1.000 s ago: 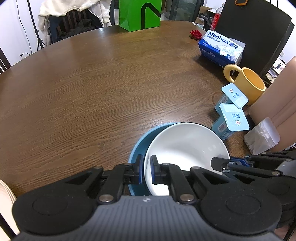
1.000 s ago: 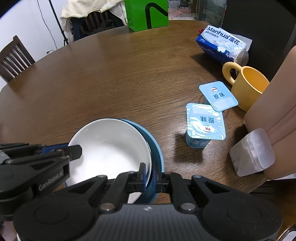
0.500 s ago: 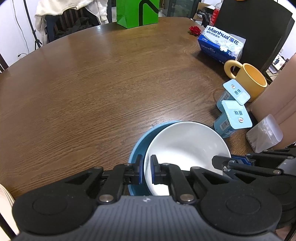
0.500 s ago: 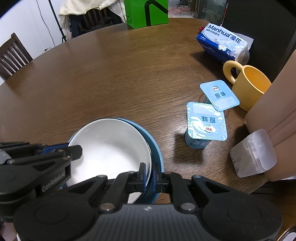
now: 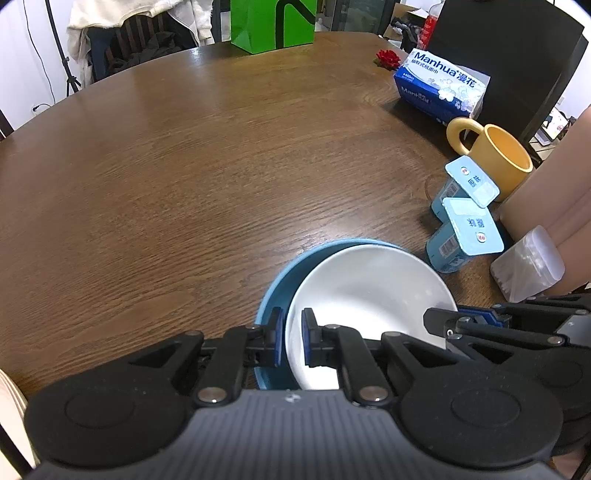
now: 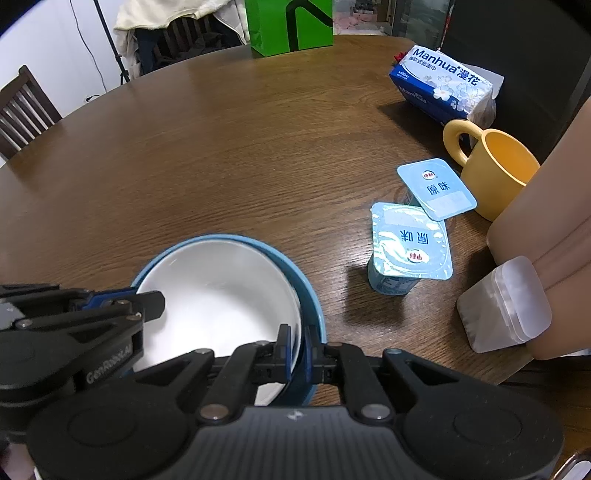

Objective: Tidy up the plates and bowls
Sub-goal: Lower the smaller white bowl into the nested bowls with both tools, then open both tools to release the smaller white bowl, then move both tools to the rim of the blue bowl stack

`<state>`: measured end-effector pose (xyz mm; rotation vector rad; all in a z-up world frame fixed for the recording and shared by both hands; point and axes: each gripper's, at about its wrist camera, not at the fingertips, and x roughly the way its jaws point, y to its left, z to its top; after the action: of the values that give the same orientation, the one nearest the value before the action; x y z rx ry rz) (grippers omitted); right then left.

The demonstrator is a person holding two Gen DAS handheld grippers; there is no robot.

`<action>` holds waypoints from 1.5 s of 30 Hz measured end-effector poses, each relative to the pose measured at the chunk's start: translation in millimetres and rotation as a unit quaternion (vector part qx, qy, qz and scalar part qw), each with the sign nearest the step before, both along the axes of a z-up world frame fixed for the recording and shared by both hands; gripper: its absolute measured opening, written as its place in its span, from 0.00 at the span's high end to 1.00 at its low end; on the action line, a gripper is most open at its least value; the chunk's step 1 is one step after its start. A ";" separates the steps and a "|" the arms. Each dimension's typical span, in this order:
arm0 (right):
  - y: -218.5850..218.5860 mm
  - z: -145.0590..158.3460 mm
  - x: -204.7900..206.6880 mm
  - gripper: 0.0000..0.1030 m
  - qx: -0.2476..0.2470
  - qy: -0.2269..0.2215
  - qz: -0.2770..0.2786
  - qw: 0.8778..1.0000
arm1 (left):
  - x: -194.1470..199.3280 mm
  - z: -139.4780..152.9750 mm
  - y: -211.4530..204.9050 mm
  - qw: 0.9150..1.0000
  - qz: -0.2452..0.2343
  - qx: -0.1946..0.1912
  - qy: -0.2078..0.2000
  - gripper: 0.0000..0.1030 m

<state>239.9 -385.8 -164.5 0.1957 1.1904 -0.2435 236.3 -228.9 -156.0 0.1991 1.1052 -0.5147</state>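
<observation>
A white bowl (image 5: 369,291) (image 6: 221,295) sits nested inside a slightly larger blue bowl (image 5: 273,291) (image 6: 311,295) near the front edge of the round wooden table (image 5: 184,166). My left gripper (image 5: 292,338) is shut on the white bowl's near-left rim, its outer finger inside the blue bowl. My right gripper (image 6: 298,347) is shut on the opposite side, with both the white and the blue rim between its pads. Each gripper shows in the other's view, the right gripper (image 5: 454,319) and the left gripper (image 6: 147,299). Whether the bowls rest on the table I cannot tell.
Two light-blue yogurt cups (image 6: 410,251) stand right of the bowls. Behind them are a yellow mug (image 6: 495,173) and a blue tissue pack (image 6: 443,85). A translucent box (image 6: 502,306) and a tan container (image 6: 546,221) sit at the right edge. A green bag (image 6: 291,22) stands at the far side.
</observation>
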 end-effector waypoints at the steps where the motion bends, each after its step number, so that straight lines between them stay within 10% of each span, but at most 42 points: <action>1: -0.1 0.1 0.3 0.93 0.000 0.000 0.000 1.000 | -0.2 0.1 0.4 1.000 0.000 -0.002 0.000 0.90; 7: -0.9 0.3 0.0 0.93 0.001 -0.002 -0.002 1.000 | -1.5 6.8 5.2 1.000 0.002 -0.013 -0.008 0.85; 24: -8.2 24.0 -15.5 0.83 0.010 -0.044 -0.012 0.999 | -14.5 36.2 28.8 0.998 0.027 -0.032 -0.052 0.28; 35: -12.7 32.3 -39.5 0.26 0.029 -0.073 -0.001 0.997 | -38.4 47.8 48.7 0.994 0.053 -0.045 -0.083 0.06; 45: -15.2 37.8 -60.4 0.13 0.030 -0.089 0.011 0.995 | -60.5 52.9 56.8 0.992 0.068 -0.056 -0.092 0.00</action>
<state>179.5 -401.0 -126.8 0.2519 1.0228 -0.1663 175.8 -172.1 -103.0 0.0708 0.9014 -0.4250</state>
